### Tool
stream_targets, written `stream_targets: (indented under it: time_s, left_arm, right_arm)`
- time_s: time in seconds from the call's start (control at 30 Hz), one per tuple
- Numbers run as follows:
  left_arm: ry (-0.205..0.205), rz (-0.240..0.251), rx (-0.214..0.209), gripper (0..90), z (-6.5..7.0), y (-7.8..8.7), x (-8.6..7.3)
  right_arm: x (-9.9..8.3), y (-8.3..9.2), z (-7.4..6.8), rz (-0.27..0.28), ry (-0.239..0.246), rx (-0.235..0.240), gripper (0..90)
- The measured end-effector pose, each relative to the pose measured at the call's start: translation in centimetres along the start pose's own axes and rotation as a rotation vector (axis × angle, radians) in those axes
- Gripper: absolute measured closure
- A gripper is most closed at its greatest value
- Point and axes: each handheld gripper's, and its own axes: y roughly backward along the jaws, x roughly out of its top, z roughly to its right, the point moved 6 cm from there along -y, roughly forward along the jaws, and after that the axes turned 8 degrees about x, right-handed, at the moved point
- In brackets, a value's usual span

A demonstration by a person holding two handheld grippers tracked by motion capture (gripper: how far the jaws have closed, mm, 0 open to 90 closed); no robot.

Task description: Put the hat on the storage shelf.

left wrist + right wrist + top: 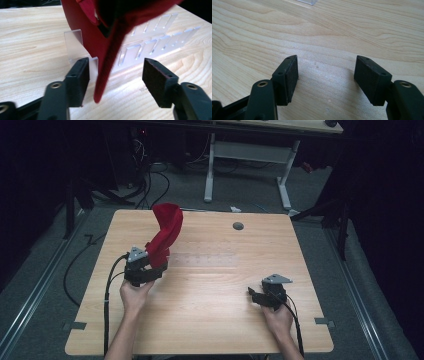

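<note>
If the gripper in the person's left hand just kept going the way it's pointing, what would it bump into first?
Probably the red cloth cap: its brim edge already hangs between the left gripper's open jaws. Behind it stands a clear plastic slotted rack.

The red cloth cap [87,37] looks matt and soft. The clear plastic slotted rack [150,42] is glossy. The pale wood-grain worktop [337,32] has a smooth satin finish.

Left forearm enters from six o'clock, angled toward eleven; the left hand [134,295] grips the left gripper [152,270], jaws pointing to one o'clock, spread apart, pads pressing nothing. Right forearm enters from five o'clock; the right hand [278,317] holds the right gripper [254,295], jaws parted wide, aimed at ten o'clock.
</note>
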Motion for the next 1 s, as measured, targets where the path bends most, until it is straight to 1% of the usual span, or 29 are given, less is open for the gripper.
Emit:
stream_targets:
  time_s: [0.1, 0.27, 0.33, 0.43, 0.5, 0.7, 0.77, 0.87, 0.9, 1.0]
  left_arm:
    - [0.01, 0.003, -0.003, 35.6, -0.1, 0.7, 0.0]
    - [-0.012, -0.008, 0.022, 34.6, -0.6, 1.8, -0.2]
    - [0.002, -0.004, 0.016, 34.3, -0.7, 2.2, -0.1]
    - [0.01, 0.001, 0.015, 34.3, -0.8, 2.9, 0.0]
    - [-0.001, 0.0, 0.024, 34.4, -0.9, 3.2, -0.3]
    - [0.003, -0.023, 0.033, 34.8, -1.2, 4.1, -1.5]
    - [0.0, -0.024, 0.03, 34.8, -1.2, 4.5, -1.9]
    - [0.013, -0.027, 0.022, 34.8, -1.1, 5.0, -2.2]
    - [0.013, -0.027, 0.021, 34.8, -1.0, 5.2, -2.3]
    - [0.027, -0.039, -0.004, 34.5, -0.4, 5.8, -3.0]
  right_arm:
    - [0.0, 0.0, 0.0, 0.0, 0.0, 0.001, 36.2]
    - [0.0, 0.0, 0.0, 0.0, -0.001, 0.0, 36.2]
    - [0.0, 0.0, 0.0, 0.0, 0.0, 0.0, 36.2]
    - [0.0, 0.0, 0.0, 0.0, 0.0, 0.0, 36.2]
    - [0.0, 0.0, 0.0, 0.0, 0.001, 0.0, 36.2]
    - [0.0, 0.0, 0.0, 0.0, 0.0, 0.0, 36.2]
    - [0.0, 0.0, 0.0, 0.0, 0.0, 0.0, 36.2]
    - [0.0, 0.0, 0.0, 0.0, 0.0, -0.001, 36.2]
    - [0.0, 0.0, 0.0, 0.001, 0.001, 0.0, 36.2]
    - [0.0, 0.0, 0.0, 0.001, -0.001, -0.001, 36.2]
